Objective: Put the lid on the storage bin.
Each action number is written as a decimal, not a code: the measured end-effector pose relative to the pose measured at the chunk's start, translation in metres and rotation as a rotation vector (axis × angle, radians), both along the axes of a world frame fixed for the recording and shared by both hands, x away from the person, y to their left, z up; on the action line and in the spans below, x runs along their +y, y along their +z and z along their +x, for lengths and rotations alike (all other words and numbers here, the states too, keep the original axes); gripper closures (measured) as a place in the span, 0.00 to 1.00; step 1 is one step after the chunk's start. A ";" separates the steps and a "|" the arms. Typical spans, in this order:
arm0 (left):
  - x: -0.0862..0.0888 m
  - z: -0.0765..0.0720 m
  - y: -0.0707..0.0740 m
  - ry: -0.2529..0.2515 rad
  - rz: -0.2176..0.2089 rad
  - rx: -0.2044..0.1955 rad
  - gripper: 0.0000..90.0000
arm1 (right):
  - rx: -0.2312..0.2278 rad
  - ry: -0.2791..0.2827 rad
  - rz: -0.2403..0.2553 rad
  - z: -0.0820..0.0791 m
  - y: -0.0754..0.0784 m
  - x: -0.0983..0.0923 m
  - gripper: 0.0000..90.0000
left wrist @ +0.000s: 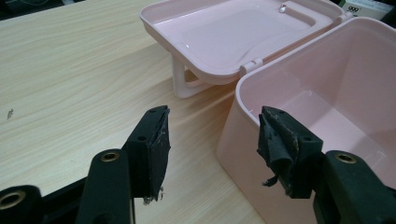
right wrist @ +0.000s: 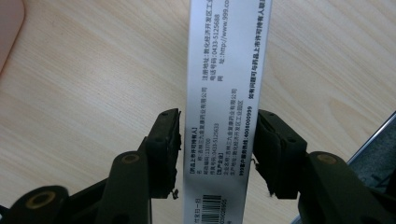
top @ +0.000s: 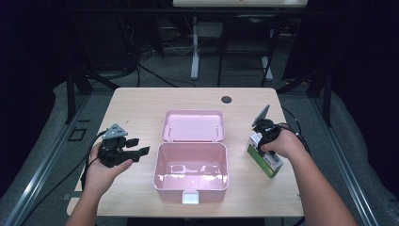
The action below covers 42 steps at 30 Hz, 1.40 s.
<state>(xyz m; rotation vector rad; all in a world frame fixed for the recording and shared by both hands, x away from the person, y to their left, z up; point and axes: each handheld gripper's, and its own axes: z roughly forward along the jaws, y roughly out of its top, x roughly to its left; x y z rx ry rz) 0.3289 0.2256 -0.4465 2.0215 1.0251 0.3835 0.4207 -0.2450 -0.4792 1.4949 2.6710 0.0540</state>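
Pale wood-grain table [top: 141, 101] fills the middle of the high view, with dark floor, cables and table legs beyond it at the top of the frame. At the right of the table, the small white and green carton [top: 265, 160] lies flat on the wood, well apart from the pink box. In the right gripper view the carton [right wrist: 224, 93] runs up the centre of the frame, its printed white face upward, and the right gripper [right wrist: 217, 149] straddles its near end: the jaws stand just outside its two long edges, the right pad about touching, a thin gap at the left, so no firm clamp shows. At centre sits the open pink box [top: 190, 165], its lid [top: 193, 125] folded back flat behind it. At lower left the left gripper [top: 136, 153] hovers beside the box, jaws wide and holding nothing; in its own view [left wrist: 212, 144] the box wall [left wrist: 243, 140] stands between them, untouched.
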 end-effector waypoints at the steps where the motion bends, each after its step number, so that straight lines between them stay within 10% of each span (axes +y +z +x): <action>1: 0.000 0.000 0.000 0.002 -0.001 0.000 0.48 | 0.001 -0.001 0.000 0.000 0.000 0.000 0.59; 42: 0.002 0.003 -0.003 0.030 -0.005 0.015 0.50 | 0.024 -0.014 0.023 -0.002 0.007 -0.001 0.68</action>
